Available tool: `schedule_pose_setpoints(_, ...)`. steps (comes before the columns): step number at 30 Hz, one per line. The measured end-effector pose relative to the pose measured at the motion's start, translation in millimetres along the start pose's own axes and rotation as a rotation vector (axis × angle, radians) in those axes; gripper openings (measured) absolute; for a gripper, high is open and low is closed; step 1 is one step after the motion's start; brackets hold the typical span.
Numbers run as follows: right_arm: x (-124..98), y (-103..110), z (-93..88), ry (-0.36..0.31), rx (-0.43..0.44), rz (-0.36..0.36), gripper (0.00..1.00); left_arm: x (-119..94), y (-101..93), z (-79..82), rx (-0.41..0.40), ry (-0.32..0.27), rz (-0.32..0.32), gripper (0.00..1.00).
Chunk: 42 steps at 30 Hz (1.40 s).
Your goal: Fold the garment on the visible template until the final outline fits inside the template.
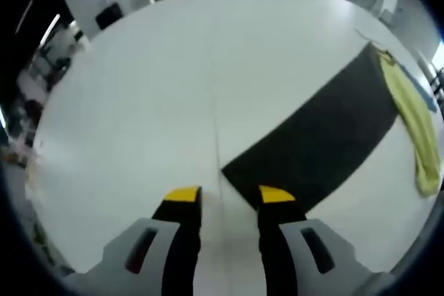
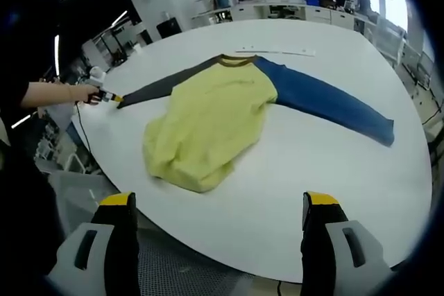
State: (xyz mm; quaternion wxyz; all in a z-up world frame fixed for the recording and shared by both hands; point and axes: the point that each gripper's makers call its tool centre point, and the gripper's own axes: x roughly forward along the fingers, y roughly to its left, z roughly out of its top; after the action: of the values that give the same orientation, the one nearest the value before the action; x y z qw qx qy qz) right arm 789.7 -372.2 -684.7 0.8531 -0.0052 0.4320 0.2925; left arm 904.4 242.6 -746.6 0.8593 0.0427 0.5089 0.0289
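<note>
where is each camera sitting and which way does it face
left gripper view: rides on the left gripper, low over the white table, facing along the dark grey sleeve; its yellow-tipped jaws stand apart.
right gripper view: rides on the right gripper off the table's edge, facing across the yellow long-sleeved shirt with its blue sleeve; a person's hand shows at the left.
shared: table, shirt, grey sleeve.

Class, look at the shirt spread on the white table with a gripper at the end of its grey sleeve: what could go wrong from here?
1. The left gripper is open at the grey sleeve's cuff; it might close on the table and miss the cloth.
2. The yellow body lies bunched near the table edge; pulling the sleeve could drag it off.
3. The blue sleeve stretches far out, so the folded outline may stay too wide.
</note>
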Motion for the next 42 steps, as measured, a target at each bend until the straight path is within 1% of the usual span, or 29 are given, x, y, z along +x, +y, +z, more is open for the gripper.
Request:
schedule_pose_setpoints(5, -2, 0, 0.2, -0.010, 0.001, -0.001, 0.99, -5, -3.3, 5.3, -0.009, -0.021, -0.025, 0.34)
schedule_pose_setpoints(7, -3, 0, 0.7, -0.015, 0.004, -0.001, 0.99, -9, -3.0, 7.4, -0.011, -0.030, -0.026, 0.36)
schedule_pose_setpoints(10, -5, 1, 2.8, -0.027, 0.003, 0.002, 0.99, -13, -4.7, 7.9, -0.010, -0.037, -0.032, 0.38)
schedule_pose_setpoints(15, -8, 1, 5.7, -0.048, 0.003, 0.001, 0.99, -20, -11.2, 5.9, -0.020, -0.050, -0.062, 0.45)
schedule_pose_setpoints(18, -11, 1, 6.4, -0.060, 0.007, -0.001, 0.99, -26, -15.6, 6.5, -0.030, -0.074, -0.079, 0.48)
schedule_pose_setpoints(19, -12, 1, 6.7, -0.063, 0.007, -0.002, 0.99, -28, -17.8, 7.8, -0.033, -0.089, -0.089, 0.50)
schedule_pose_setpoints(21, -14, 1, 6.6, -0.065, 0.003, -0.004, 0.99, -32, -21.5, 7.9, -0.036, -0.100, -0.099, 0.54)
schedule_pose_setpoints(23, -17, 0, 6.6, -0.071, 0.004, -0.005, 0.99, -36, -26.4, 8.2, -0.024, -0.112, -0.108, 0.56)
schedule_pose_setpoints(28, -20, 2, 6.2, -0.080, 0.003, -0.003, 0.98, -45, -39.4, 9.4, 0.003, -0.139, -0.132, 0.68)
schedule_pose_setpoints(31, -22, 4, 5.6, -0.085, 0.002, -0.002, 0.98, -50, -46.4, 11.5, 0.025, -0.160, -0.144, 0.73)
schedule_pose_setpoints(37, -25, 6, 2.2, -0.094, 0.009, 0.002, 0.98, -57, -57.4, 10.5, 0.038, -0.176, -0.164, 0.75)
schedule_pose_setpoints(39, -26, 6, 0.8, -0.096, 0.010, 0.003, 0.98, -60, -63.2, 9.9, 0.039, -0.181, -0.174, 0.76)
schedule_pose_setpoints(42, -28, 7, -1.2, -0.098, 0.011, 0.003, 0.98, -60, -65.4, 10.3, 0.038, -0.191, -0.187, 0.80)
